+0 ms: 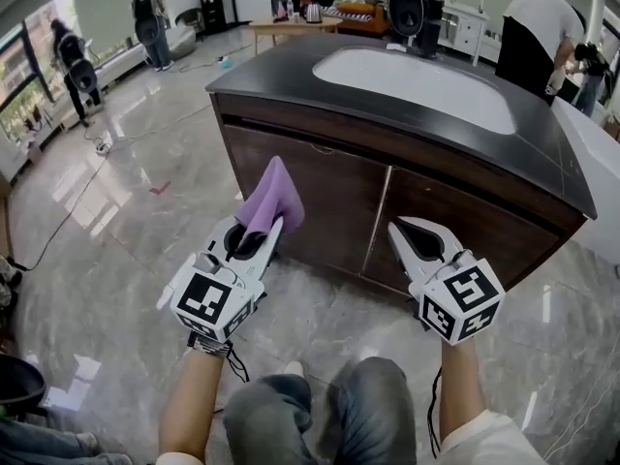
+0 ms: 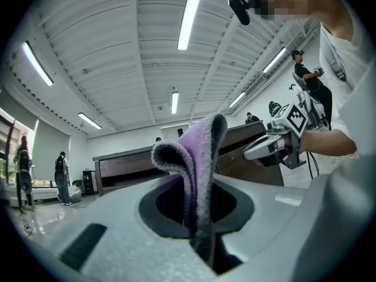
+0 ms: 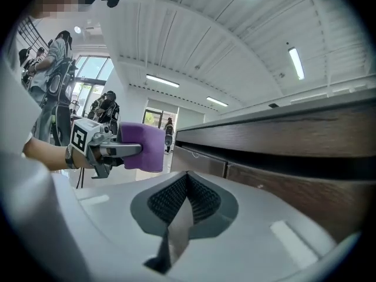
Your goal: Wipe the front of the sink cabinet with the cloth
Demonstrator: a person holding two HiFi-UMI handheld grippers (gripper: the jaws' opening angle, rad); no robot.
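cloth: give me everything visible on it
Purple cloth, fuzzy like microfibre, folded over on itself into a loose upright flap. Its lower end is pinched in the shut left gripper; the rest stands free above the jaws. It is held in front of the cabinet's left door, apparently just short of the wood. Nothing else touches it.

We've got a fuzzy purple cloth [image 1: 273, 197], a matt wood-grain cabinet front [image 1: 329, 201], and glossy marbled floor [image 1: 116, 231] at nine o'clock.

Left gripper [image 1: 272, 231] and right gripper [image 1: 397, 231] have jaws closed.
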